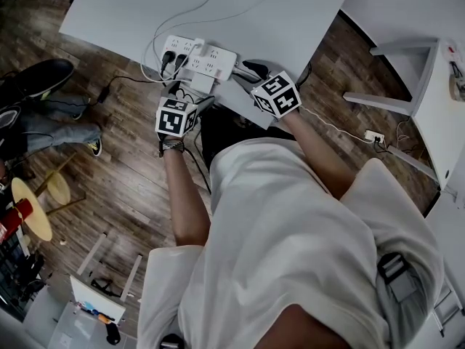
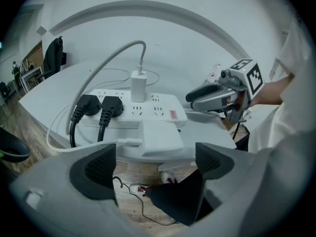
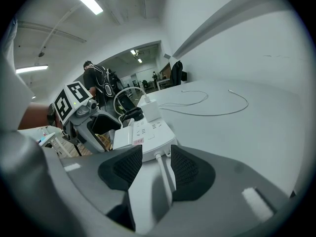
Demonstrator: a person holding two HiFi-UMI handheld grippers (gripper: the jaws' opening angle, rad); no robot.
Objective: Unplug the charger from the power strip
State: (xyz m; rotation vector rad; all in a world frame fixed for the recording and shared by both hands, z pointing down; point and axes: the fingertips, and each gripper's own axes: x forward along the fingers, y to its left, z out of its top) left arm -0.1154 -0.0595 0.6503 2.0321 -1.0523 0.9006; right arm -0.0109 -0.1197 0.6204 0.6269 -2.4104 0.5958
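Note:
The white power strip (image 1: 207, 60) (image 2: 148, 107) (image 3: 148, 132) lies near the white table's (image 1: 290, 13) front edge. A white charger (image 1: 197, 47) (image 2: 138, 85) (image 3: 151, 110) stands plugged into it, its white cable arching away. Two black plugs (image 1: 173, 59) (image 2: 98, 107) sit at the strip's left end. My left gripper (image 1: 189, 94) (image 2: 153, 164) hangs off the table edge, wide open and empty. My right gripper (image 1: 248, 67) (image 3: 157, 169) rests at the strip's right end. Its jaws stand narrowly apart astride the strip's cord (image 3: 163, 174), and the pads do not touch it.
A flat white adapter brick (image 1: 202, 83) (image 2: 160, 137) lies in front of the strip at the table edge. A loose white cable (image 3: 217, 107) curls on the table farther back. A seated person's legs (image 1: 51, 115), a yellow stool (image 1: 33, 206) and a white frame (image 1: 407, 78) stand on the wooden floor.

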